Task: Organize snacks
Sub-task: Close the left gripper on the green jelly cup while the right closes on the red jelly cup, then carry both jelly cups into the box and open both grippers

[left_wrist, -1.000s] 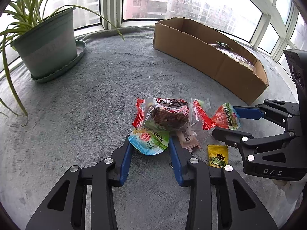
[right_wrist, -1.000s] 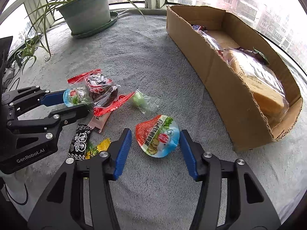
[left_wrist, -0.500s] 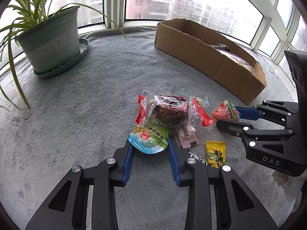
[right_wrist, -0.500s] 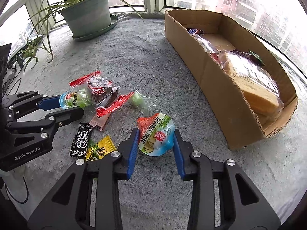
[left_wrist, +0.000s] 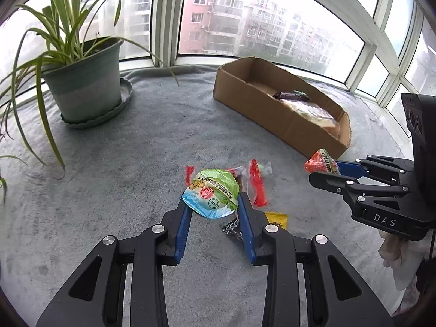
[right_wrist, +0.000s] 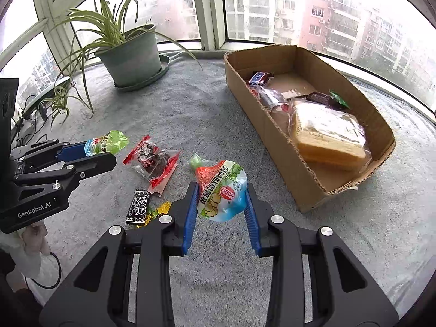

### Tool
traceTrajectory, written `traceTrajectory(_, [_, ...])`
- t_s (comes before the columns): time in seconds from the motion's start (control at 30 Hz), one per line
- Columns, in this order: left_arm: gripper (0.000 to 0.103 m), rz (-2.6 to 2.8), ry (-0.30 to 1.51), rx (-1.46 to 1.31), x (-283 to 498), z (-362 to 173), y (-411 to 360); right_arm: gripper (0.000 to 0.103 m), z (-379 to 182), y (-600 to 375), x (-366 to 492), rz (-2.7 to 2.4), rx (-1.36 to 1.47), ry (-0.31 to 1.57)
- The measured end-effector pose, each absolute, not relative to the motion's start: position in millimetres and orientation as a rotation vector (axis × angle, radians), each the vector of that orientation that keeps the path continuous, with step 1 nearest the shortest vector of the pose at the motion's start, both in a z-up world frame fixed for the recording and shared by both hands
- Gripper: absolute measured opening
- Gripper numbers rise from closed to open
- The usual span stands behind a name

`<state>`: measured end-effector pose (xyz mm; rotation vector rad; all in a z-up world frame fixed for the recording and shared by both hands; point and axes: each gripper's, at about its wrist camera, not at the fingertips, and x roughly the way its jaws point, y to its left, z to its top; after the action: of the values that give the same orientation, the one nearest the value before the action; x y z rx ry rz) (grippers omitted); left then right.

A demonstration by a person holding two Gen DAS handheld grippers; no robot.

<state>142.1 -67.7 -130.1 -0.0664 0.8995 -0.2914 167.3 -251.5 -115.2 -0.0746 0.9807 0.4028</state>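
Two grippers each clamp a snack above grey carpet: left gripper [left_wrist: 214, 204] grips a green-blue round pouch [left_wrist: 211, 196], right gripper [right_wrist: 220, 200] a red-green-blue pouch [right_wrist: 222, 193]. Brown cardboard box [right_wrist: 275, 133] sits at right, beside bay windows [right_wrist: 275, 5].

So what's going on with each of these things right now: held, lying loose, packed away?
Left hand-held gripper: shut on green pouch, lifted.
Right hand-held gripper: shut on red pouch, lifted.
Box: open, partly filled.
Bread: bagged, lying in box.
Dark candy: loose on blanket.
Black packet: loose on blanket.
Yellow packet: loose, beside black packet.
Plant: upright on saucer.
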Motion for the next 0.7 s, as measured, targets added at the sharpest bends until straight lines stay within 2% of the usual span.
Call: traceTrajectory(0.7, [0.032, -0.408, 0.78, -0.023, 163, -77, -137, 0.034, -77, -314, 194, 0.316, -0.03, 0.891])
